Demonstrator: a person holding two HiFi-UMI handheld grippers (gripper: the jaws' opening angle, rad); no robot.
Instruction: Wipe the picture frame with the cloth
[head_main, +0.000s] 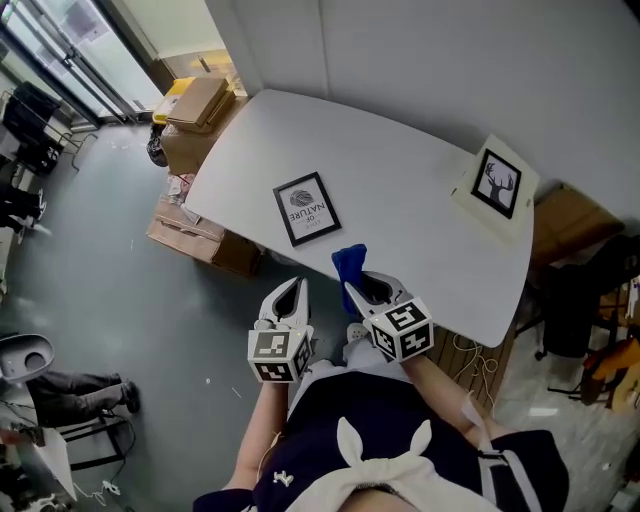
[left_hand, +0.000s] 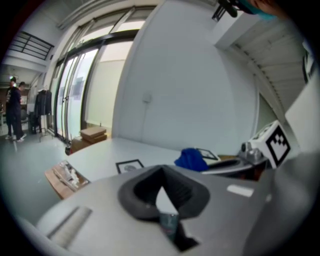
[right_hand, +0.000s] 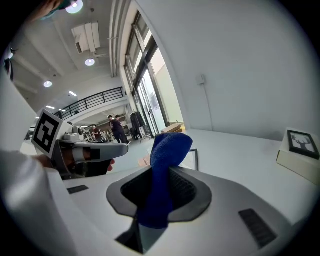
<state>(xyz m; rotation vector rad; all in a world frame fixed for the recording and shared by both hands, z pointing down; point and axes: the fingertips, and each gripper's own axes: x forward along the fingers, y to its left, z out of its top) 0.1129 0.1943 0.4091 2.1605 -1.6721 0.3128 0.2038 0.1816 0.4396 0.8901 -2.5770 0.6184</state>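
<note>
Nearest to us, at the bottom of the head view, are the person's dark top with a white bow and both forearms, each holding a tool.

The left hand-held gripper (head_main: 293, 292) hangs over the grey floor just off the near edge of the white tabletop (head_main: 400, 170). In its own view, its dark jaws are closed tip to tip with nothing between them.

Just beside it, the right hand-held gripper (head_main: 362, 288) reaches the near edge of the tabletop. Its jaws are clenched on a deep blue, fuzzy cloth (head_main: 349, 262). The free end of the cloth stands up out of the jaws and over that edge.

A little farther in lies a rectangular picture frame with a thin black border (head_main: 306, 208). It rests flat on the tabletop, close to the near edge and in the left half. Its white print shows a round grey motif above some lettering. The cloth and this frame are near each other but apart.

At the far right corner sits a cream block-shaped frame with a black-edged deer silhouette (head_main: 495, 184).

Beyond the left edge, brown cardboard boxes (head_main: 195, 105) are stacked on the floor, and flattened cardboard (head_main: 190, 235) lies below the left corner.
</note>
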